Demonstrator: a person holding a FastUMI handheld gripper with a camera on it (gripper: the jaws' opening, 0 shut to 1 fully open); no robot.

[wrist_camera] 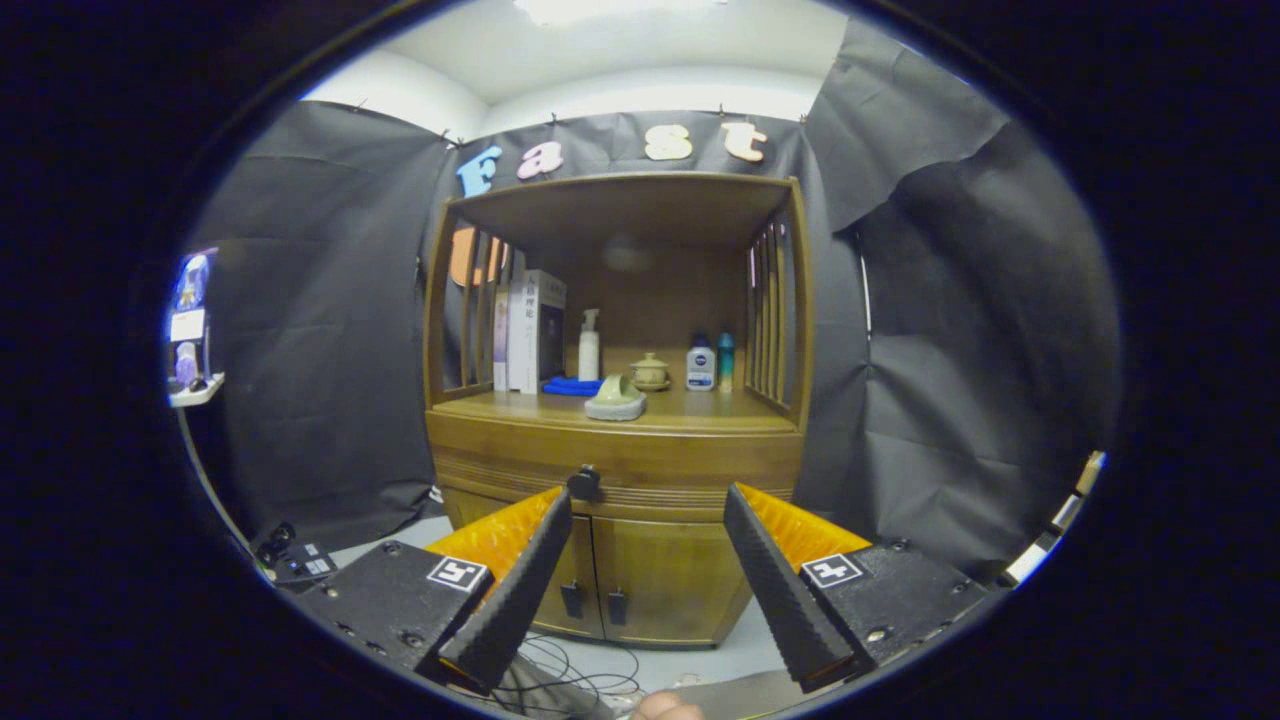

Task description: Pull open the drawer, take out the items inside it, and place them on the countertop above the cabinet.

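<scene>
A wooden cabinet [620, 440] stands ahead against the booth wall. Its drawer [640, 455] is closed, with a dark round knob [584, 484] on its front. The knob sits just past the tip of my left finger [520, 580]. My gripper [645, 505] is open, its fingers spread wide with nothing between them, and it is a short way back from the drawer front. Above the drawer lies the countertop [700, 405], with a pale green slipper-shaped object [615, 398] near its front edge. The drawer's contents are hidden.
On the countertop stand books [528, 332], a white pump bottle [589, 345], a blue cloth [570, 385], a small lidded pot [650, 372] and two small bottles [710, 362]. Two lower doors [640, 580] have dark handles. Cables lie on the floor [580, 670].
</scene>
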